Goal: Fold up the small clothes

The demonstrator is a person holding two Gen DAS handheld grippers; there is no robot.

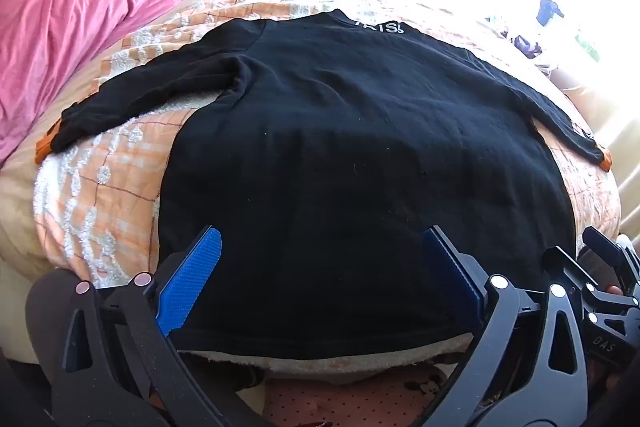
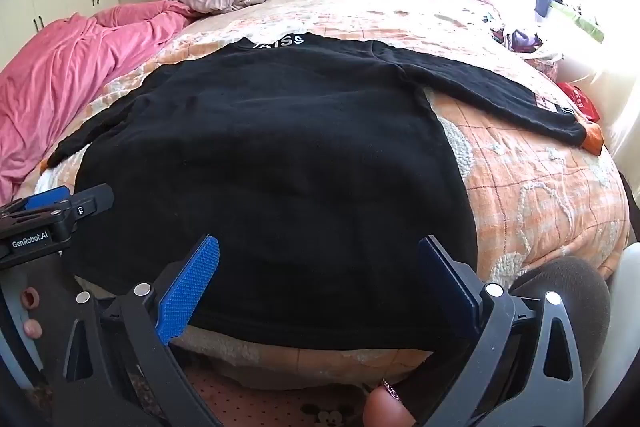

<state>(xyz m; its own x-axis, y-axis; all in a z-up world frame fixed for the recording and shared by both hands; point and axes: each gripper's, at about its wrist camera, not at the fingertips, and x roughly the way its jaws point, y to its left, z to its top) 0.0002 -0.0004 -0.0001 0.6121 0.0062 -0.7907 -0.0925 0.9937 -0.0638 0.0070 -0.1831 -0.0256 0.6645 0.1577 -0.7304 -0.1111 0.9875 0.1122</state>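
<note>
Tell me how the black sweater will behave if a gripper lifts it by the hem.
The black sweater is probably floppy: it lies flat and follows the curve of the bed, so it would likely droop from the held edge. Its sleeves are spread out to both sides and would likely trail. The knit looks soft rather than slippery, so the blue pads should grip it.

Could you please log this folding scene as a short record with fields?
garment: black long-sleeved top, spread flat, sleeves out to both sides
cuffs: orange
surface: bed with orange checked quilt
left hand-held gripper: open, over the near hem
right hand-held gripper: open, over the near hem
folding: not yet begun
nearby: pink duvet
</note>
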